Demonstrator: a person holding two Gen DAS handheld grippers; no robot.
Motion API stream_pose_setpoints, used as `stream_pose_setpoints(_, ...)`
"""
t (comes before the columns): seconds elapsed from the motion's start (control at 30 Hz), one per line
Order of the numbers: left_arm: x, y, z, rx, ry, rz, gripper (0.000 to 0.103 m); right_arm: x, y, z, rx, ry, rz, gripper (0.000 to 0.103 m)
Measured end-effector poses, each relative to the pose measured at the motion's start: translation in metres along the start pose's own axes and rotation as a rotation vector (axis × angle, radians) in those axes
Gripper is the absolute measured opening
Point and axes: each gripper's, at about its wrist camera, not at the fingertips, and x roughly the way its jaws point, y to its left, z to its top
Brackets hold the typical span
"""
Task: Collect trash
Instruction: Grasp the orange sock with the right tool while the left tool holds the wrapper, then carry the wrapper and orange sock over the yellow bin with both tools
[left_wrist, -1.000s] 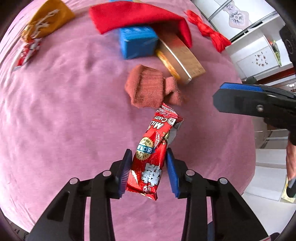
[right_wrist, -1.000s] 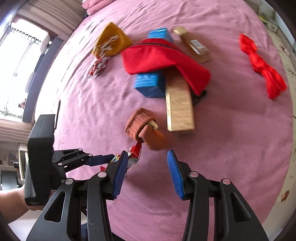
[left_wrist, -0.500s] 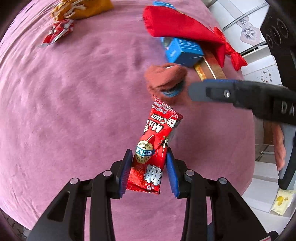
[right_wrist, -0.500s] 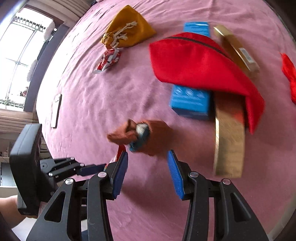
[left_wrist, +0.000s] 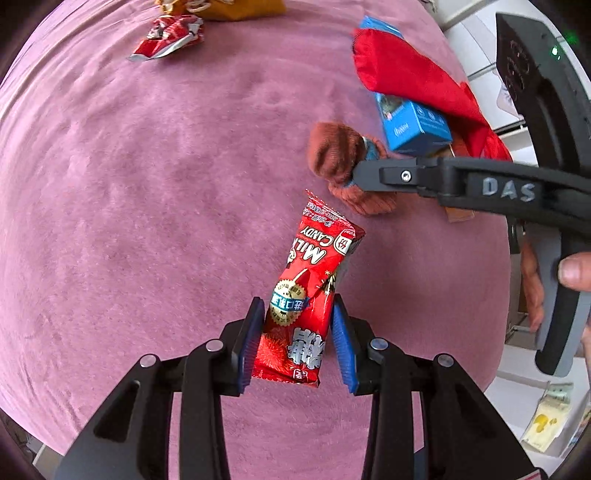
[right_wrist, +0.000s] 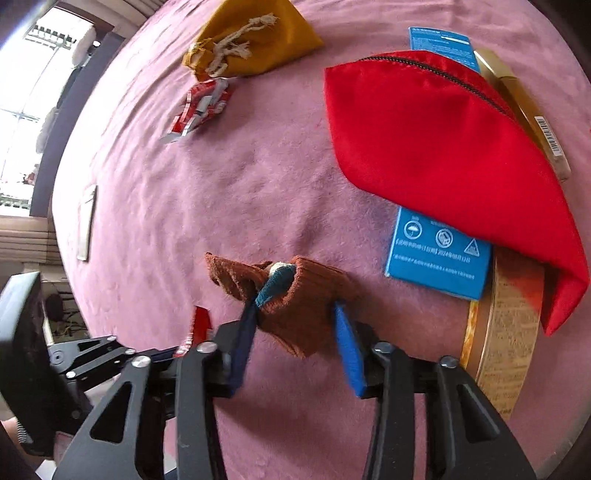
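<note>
Item: red milk candy wrapper (left_wrist: 308, 295), clamped upright between the blue pads of the left claw (left_wrist: 297, 343), lifted clear of the pink bedspread (left_wrist: 147, 203), its top end pointing away from the claw. Second wrapper, crumpled red and silver (left_wrist: 166, 37), lies far ahead of the left claw and to its left, just beside a mustard drawstring pouch (right_wrist: 255, 40). Right claw (right_wrist: 295, 332): jaws closing around a rust-brown balled sock (right_wrist: 299, 295) with a teal patch, the sock between the pads and resting on the bedspread; whether the pads press it yet cannot be told. Ahead and right of the right claw: a blue carton (right_wrist: 439, 254), a gold box (right_wrist: 506, 332), and a red zip pouch (right_wrist: 443, 140) lying over both.
</note>
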Motion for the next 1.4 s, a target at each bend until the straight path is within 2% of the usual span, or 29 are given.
stream_pose_setpoints(0.13,-0.007,0.006,0.002,-0.009,-0.006,0.012,0.037,-0.008,-0.002,-0.004,0.021,-0.029,-0.007,0.017)
stream_pose_setpoints(0.43,-0.031,-0.019,0.002,0.037,-0.036,0.019,0.037,-0.06,-0.008,-0.042,0.044,-0.098,0.015,0.015)
stream_pose_setpoints(0.53,-0.038,-0.034,0.001,0.061,-0.042,0.01,0.037,-0.078,-0.015,-0.059,0.056,-0.123,-0.01,0.015)
stream_pose_setpoints(1.0,-0.041,-0.149,-0.006,0.22,-0.036,-0.011,0.037,-0.161,-0.1,-0.144,0.2,-0.236,-0.08,0.015)
stream_pose_setpoints(1.4,-0.004,-0.281,-0.01,0.321,-0.004,-0.035,0.037,-0.218,-0.19,-0.209,0.27,-0.297,-0.106,0.015)
